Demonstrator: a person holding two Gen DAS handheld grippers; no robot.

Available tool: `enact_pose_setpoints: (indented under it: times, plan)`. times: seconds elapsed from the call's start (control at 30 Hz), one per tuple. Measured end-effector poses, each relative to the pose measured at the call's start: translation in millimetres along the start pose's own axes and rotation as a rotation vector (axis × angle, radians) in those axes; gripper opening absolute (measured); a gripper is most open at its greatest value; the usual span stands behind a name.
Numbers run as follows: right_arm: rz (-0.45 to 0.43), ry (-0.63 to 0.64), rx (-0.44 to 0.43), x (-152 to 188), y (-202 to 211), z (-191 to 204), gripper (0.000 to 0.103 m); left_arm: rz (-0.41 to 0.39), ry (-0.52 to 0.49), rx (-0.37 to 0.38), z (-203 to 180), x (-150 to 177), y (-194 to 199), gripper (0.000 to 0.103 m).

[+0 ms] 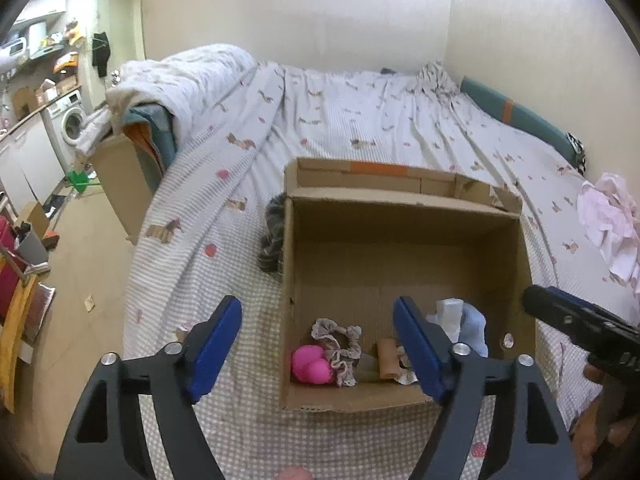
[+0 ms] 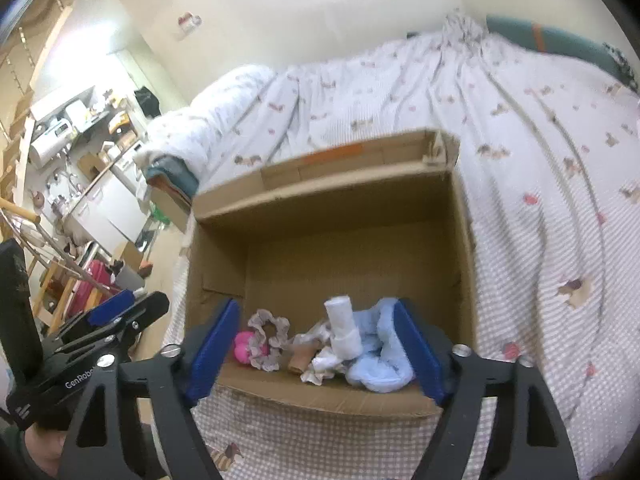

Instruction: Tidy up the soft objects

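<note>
Soft things: a pink toy (image 2: pixel 243 343), a frilly scrunchie (image 2: pixel 267 337), a white roll (image 2: pixel 342 327) and a light blue fluffy cloth (image 2: pixel 382 354) lie together at the near end of the box.
Box: an open cardboard box (image 2: pixel 460 248) sits on the bed, flaps up.
Left claw (image 1: pixel 318 346): spread wide, nothing in it, above the box's near left corner.
Right claw (image 2: pixel 316 350): spread wide, nothing pinched, above the soft things.
Bed: a dotted sheet (image 1: pixel 360 120) covers the bed.
Other cloth: a pink cloth (image 1: pixel 610 226) lies on the bed, well apart from the box.
</note>
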State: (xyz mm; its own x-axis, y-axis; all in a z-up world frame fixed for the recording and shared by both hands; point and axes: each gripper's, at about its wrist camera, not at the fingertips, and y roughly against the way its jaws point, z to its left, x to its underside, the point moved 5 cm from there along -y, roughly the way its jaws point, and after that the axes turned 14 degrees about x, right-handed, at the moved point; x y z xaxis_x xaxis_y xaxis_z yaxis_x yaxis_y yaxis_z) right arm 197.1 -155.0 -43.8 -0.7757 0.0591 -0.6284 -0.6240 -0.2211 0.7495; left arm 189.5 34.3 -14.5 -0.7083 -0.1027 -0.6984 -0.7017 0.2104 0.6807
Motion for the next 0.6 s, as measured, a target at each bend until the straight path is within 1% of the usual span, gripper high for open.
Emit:
enact_pose_setpoints:
  times: [0.03, 0.07, 0.17, 0.23, 0.33, 0.43, 0.6]
  plan:
    - [-0.015, 0.002, 0.003, -0.5, 6.4, -0.5, 0.101, -0.006, 0.003, 0.002, 0.1, 1.4, 3.9, 0.079]
    - [-0.029, 0.003, 0.011, -0.9, 12.1, -1.5, 0.103, -0.007, 0.003, 0.005, 0.0, 2.5, 8.0, 0.082]
    - [-0.046, 0.008, 0.059, 2.7, 22.2, -7.5, 0.103, -0.005, -0.001, -0.020, 1.1, 6.5, 17.9, 0.089]
    - [-0.038, 0.012, 0.089, 9.7, 25.5, -12.2, 0.103, -0.003, -0.001, -0.022, 2.5, 10.1, 23.9, 0.090]
    - [-0.031, 0.016, 0.108, 19.4, 31.4, -16.0, 0.103, -0.002, 0.013, -0.017, 4.7, 18.0, 33.1, 0.095]
    - [-0.039, 0.035, 0.130, 25.8, 39.0, -16.1, 0.103, -0.002, 0.013, -0.011, 2.7, 27.6, 42.7, 0.098]
    - [-0.046, 0.039, 0.135, 39.7, 52.3, -16.0, 0.103, -0.001, -0.026, -0.050, -5.2, 39.9, 55.3, 0.099]
